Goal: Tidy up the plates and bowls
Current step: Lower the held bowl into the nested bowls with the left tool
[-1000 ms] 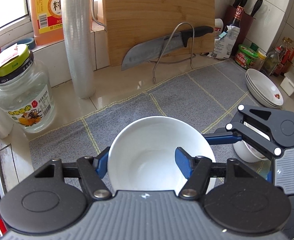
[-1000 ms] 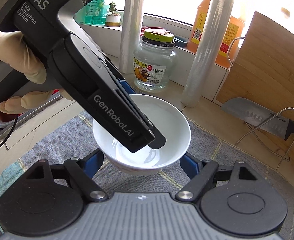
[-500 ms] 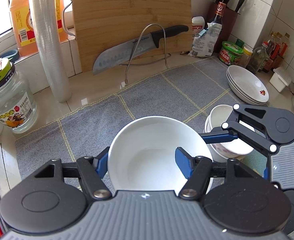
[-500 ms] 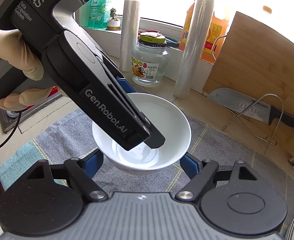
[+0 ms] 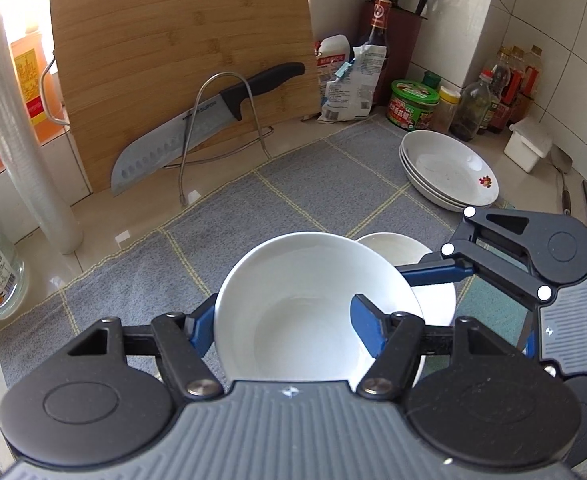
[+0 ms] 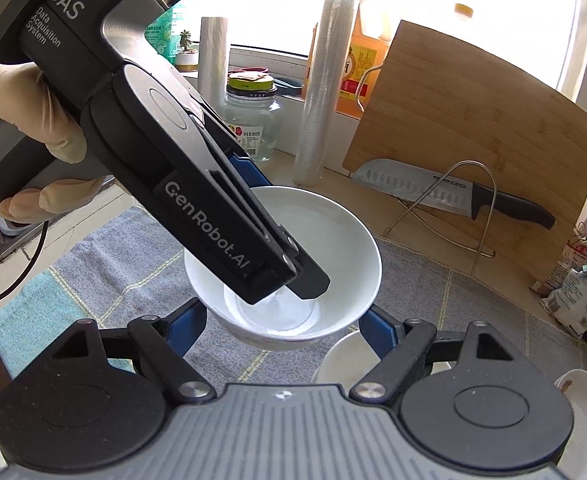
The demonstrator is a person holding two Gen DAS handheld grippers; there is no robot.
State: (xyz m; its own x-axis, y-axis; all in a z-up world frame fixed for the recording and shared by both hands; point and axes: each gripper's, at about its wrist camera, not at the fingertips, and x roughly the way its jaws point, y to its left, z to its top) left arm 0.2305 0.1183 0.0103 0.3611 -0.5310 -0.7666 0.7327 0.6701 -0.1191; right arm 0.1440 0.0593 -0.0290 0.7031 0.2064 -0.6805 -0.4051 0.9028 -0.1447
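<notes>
left gripper (image 5: 285,322) clamps white bowl (image 5: 313,304) wall; right gripper (image 6: 283,326) straddles it, grip unclear; centre over bowl stack (image 5: 413,256) at 2 o'clock, lower level

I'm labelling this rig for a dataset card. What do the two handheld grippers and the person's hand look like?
Both the left gripper and the right gripper are black with blue fingers and ribbed grey bases. The left one reads "DAS" and "GenRobot.AI", with a black cable. The hand wears a cream glove.

White bowl (image 5: 313,304) upright – above 2nd bowl (image 5: 413,256).
</notes>
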